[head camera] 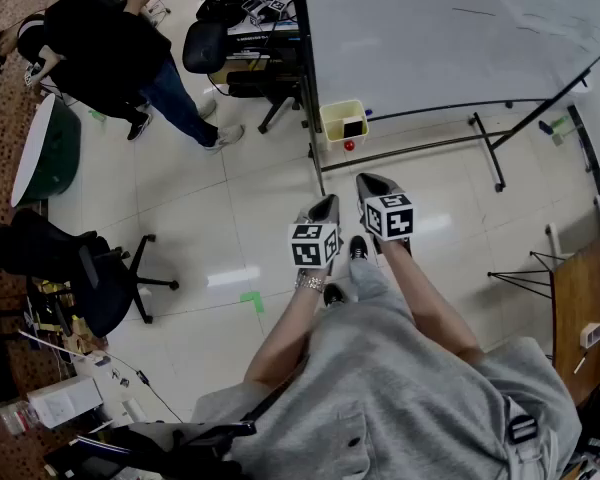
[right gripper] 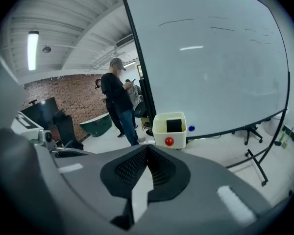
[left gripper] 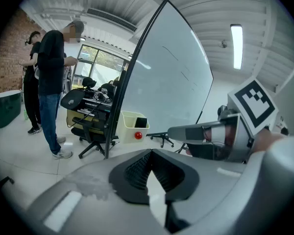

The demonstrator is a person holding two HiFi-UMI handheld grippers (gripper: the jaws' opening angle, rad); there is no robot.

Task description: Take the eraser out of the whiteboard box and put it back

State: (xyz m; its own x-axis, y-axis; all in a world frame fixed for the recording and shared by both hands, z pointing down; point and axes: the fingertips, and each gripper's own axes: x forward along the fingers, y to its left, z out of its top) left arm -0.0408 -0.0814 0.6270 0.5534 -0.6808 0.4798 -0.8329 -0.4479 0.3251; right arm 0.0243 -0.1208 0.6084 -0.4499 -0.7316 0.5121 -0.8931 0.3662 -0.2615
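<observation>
Your left gripper and right gripper look like smooth, matt grey plastic. Their pads are black and ribbed. The whiteboard is smooth and shiny. The box at its bottom edge looks like pale, glossy plastic. The floor is shiny tile. Your top is soft grey cloth.

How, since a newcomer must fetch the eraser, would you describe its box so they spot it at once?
Find the big whiteboard on its black stand. At its lower left corner sits a small pale yellow box, open on top, with the dark eraser inside. A red ball on its front sets it apart from the black chair nearby.
</observation>
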